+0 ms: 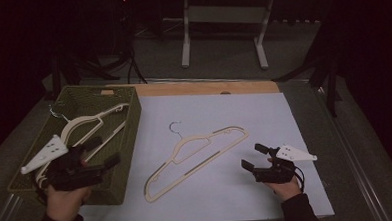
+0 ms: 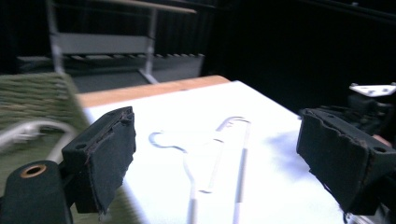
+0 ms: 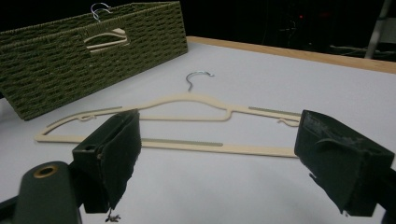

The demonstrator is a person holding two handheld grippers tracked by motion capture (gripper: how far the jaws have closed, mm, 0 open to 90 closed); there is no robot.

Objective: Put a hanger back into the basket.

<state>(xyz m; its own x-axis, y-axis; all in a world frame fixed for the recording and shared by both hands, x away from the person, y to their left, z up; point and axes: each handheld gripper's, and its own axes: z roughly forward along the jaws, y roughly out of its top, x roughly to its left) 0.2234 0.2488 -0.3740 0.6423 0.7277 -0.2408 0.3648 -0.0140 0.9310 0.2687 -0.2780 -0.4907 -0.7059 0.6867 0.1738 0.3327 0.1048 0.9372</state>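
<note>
A slim cream-coloured hanger (image 1: 198, 158) lies flat on the white table sheet (image 1: 264, 112), its silver wire hook (image 1: 175, 127) pointing toward the far edge and its long bar running diagonally from the near left to the far right. Grey strips mark the bar and shoulders. It rests just beside the green woven basket (image 1: 130, 138), apart from its wall. Inside that basket a second cream hanger (image 1: 92, 126) leans tilted (its wire hook pokes above the rim at the far left corner), its lower end hidden.
</note>
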